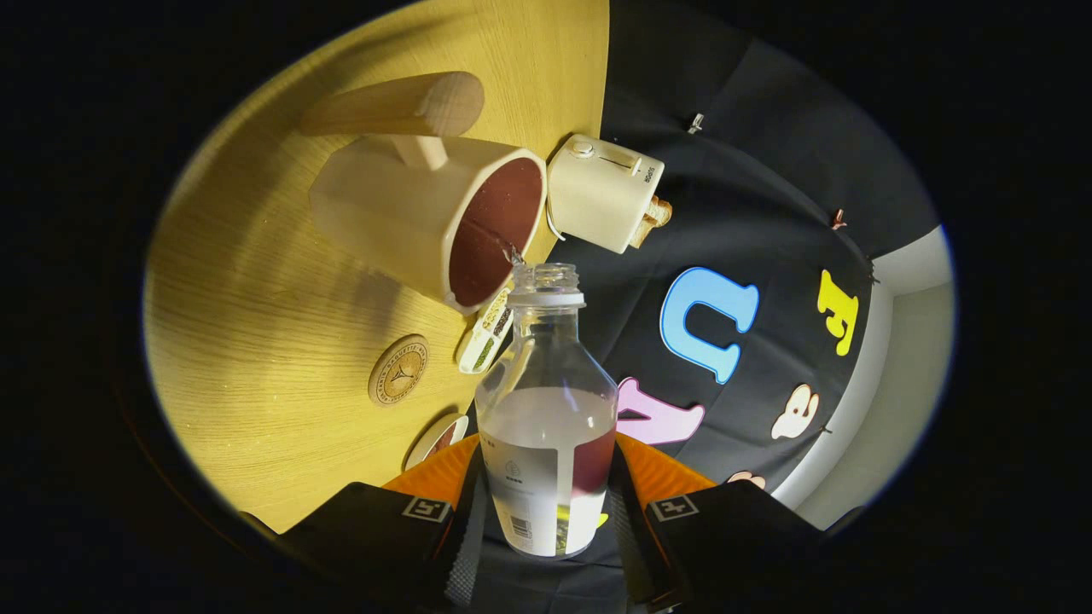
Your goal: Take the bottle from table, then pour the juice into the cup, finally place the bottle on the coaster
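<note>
My gripper (546, 512) is shut on the lower body of a clear bottle (546, 401) with a white label, one finger on each side. The whole view is rolled over, so the bottle is tipped. Its open mouth (546, 277) sits right at the rim of a cream cup (401, 213) with a wooden handle (401, 107). The cup holds dark red juice (495, 226), and a thin trickle hangs between the mouth and the rim. A little red juice remains low in the bottle. A round wooden coaster (398, 370) lies on the wooden table (256, 298), beside the cup and beyond the fingers.
A cream toaster (601, 192) with bread in its slot stands just past the cup, by the black cloth wall. A small white packet (486, 333) lies between cup and bottle. Another small flat item (437, 439) sits near the fingers.
</note>
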`<state>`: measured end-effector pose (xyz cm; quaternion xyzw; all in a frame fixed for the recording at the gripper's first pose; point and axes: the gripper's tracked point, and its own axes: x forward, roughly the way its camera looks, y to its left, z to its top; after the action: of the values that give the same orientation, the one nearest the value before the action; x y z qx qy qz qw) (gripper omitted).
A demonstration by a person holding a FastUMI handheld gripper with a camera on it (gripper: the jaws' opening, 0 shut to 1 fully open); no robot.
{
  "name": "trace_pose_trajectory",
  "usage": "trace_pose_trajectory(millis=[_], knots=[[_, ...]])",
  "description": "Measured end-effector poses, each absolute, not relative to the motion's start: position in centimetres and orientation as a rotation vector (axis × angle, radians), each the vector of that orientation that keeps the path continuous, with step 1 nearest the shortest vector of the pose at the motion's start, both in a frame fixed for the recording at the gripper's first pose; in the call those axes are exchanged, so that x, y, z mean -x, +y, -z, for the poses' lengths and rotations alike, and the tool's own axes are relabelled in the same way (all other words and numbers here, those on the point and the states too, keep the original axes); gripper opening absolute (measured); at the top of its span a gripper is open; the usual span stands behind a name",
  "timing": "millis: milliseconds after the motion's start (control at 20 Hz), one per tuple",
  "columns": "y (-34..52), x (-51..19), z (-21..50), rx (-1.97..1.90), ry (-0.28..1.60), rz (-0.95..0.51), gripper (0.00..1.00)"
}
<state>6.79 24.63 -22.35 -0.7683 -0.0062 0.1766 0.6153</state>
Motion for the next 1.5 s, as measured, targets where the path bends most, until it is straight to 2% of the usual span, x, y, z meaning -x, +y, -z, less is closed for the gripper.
trace_pose_trajectory(millis=[1500], knots=[[26.9,-7.6,18.8,1.986,-0.289,-0.465,0.69]])
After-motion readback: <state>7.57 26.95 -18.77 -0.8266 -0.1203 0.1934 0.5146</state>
